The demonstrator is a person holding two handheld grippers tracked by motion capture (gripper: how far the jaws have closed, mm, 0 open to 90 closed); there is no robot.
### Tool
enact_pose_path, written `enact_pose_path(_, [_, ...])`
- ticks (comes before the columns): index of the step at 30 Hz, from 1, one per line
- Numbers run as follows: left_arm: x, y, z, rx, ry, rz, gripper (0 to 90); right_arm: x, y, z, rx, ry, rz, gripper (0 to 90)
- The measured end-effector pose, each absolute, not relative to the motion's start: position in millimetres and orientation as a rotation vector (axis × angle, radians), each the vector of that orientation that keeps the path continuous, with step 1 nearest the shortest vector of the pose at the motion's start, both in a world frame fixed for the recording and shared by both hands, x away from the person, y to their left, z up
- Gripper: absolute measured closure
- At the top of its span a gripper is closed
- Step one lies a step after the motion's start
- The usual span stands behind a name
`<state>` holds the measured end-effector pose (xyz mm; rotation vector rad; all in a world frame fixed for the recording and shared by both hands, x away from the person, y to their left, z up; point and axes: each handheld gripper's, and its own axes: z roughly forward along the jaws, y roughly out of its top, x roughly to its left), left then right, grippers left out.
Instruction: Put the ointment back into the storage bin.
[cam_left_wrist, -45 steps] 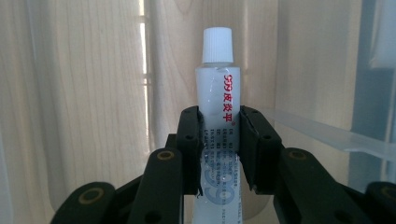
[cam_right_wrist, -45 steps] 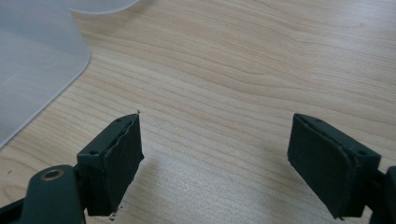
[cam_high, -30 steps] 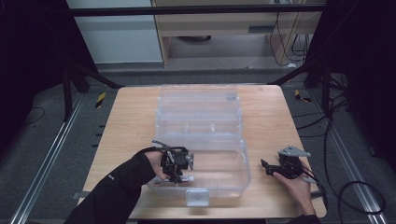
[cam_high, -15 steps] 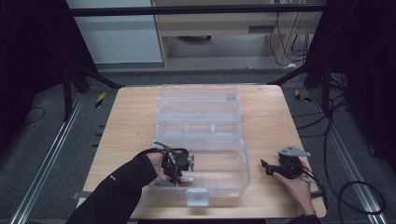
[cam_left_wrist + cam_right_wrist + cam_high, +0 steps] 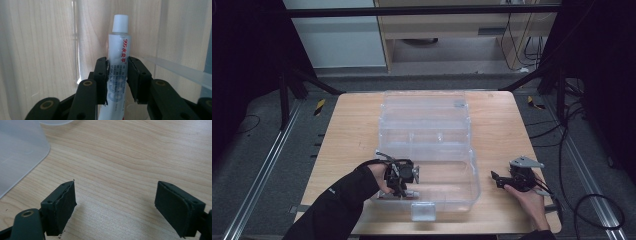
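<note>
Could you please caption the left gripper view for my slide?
Left gripper clamps a white-capped tube over the clear plastic box.

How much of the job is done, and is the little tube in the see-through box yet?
Done: the clear box lies open on the table. In hand: the left gripper is shut on a white-capped tube and sits over the box's near tray. Left, probably: letting the tube go inside and maybe closing the box. The right gripper rests open and empty on the wood beside the box.
</note>
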<state>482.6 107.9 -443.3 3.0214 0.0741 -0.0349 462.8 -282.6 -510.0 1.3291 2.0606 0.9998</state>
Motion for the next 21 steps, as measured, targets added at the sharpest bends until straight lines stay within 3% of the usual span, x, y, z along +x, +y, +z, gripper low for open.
enact_pose_path(1, [485.2, 107.5, -444.5, 3.013, 0.007, -0.099, 68.4, 462.7, -282.6, -510.0, 1.329, 2.061, 1.0, 17.2])
enact_pose_path(3, [484.6, 108.6, -442.2, 2.999, 0.012, -0.089, 66.5, 462.7, -282.5, -510.0, 1.329, 2.06, 1.0, 17.2])
enact_pose_path(10, [481.3, 121.8, -414.7, 2.865, 0.094, 0.025, 57.2, 462.4, -282.4, -509.9, 1.333, 2.057, 1.0, 17.2])
enact_pose_path(12, [484.4, 127.3, -404.8, 2.825, 0.048, 0.067, 55.0, 462.1, -282.2, -509.8, 1.341, 2.053, 1.005, 17.0])
enact_pose_path(21, [479.5, 159.8, -376.0, 2.558, 0.262, 0.099, 49.6, 462.1, -282.2, -509.7, 1.35, 2.05, 1.019, 17.5])
